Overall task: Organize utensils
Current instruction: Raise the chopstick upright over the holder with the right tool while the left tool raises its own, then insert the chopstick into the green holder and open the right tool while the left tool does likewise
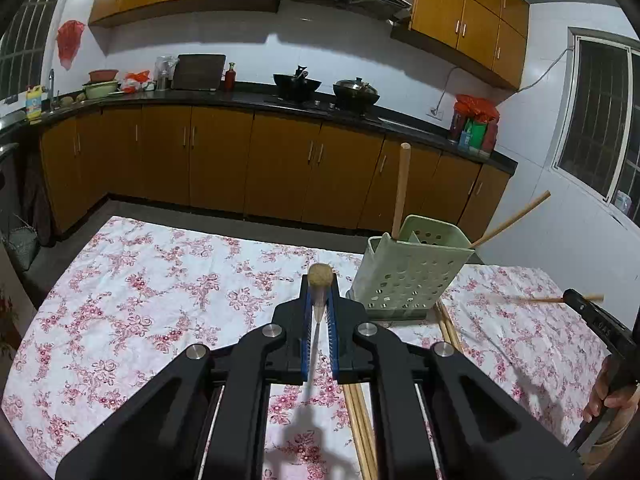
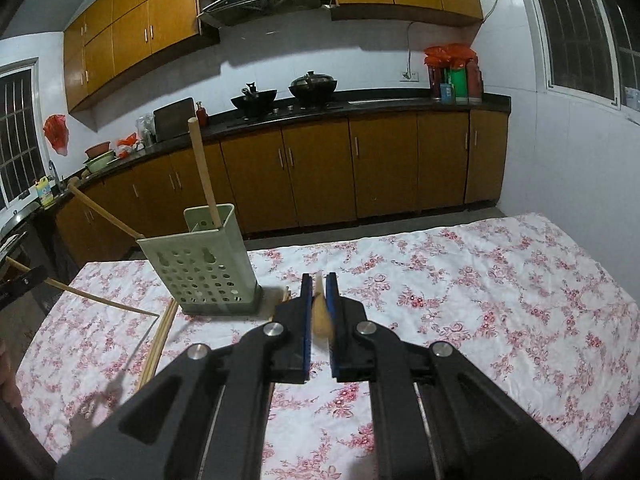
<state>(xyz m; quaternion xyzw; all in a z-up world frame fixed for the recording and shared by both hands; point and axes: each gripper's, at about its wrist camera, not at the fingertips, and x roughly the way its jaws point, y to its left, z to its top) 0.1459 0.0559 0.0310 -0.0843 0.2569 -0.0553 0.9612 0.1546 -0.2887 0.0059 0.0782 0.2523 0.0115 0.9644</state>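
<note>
Your left gripper (image 1: 320,300) was clenched on a wooden-handled utensil (image 1: 320,280), its rounded handle end poking out past the blue pads while a thin metal shaft ran back between the jaws toward the camera; what sat at the working end was hidden. You held it above the flowered tablecloth (image 1: 160,280), just left of the green holder (image 1: 412,272). That perforated holder stood upright on the cloth with a thick wooden stick (image 1: 402,188) rising nearly straight from its back compartment and a thinner chopstick (image 1: 512,218) leaning out over its right rim. More chopsticks (image 1: 362,428) lay flat on the cloth, running from the foot of the holder back under your left gripper. Your right gripper (image 2: 319,292) was closed on a pale wooden piece (image 2: 320,312), blurred, so you could not tell from that view what kind of utensil it was. From the left camera, the right gripper (image 1: 576,298) appeared at the far right with a slim wooden stick (image 1: 540,300) crossing its tip. On the counter (image 2: 400,102) behind stood two dark woks (image 2: 256,100).
</note>
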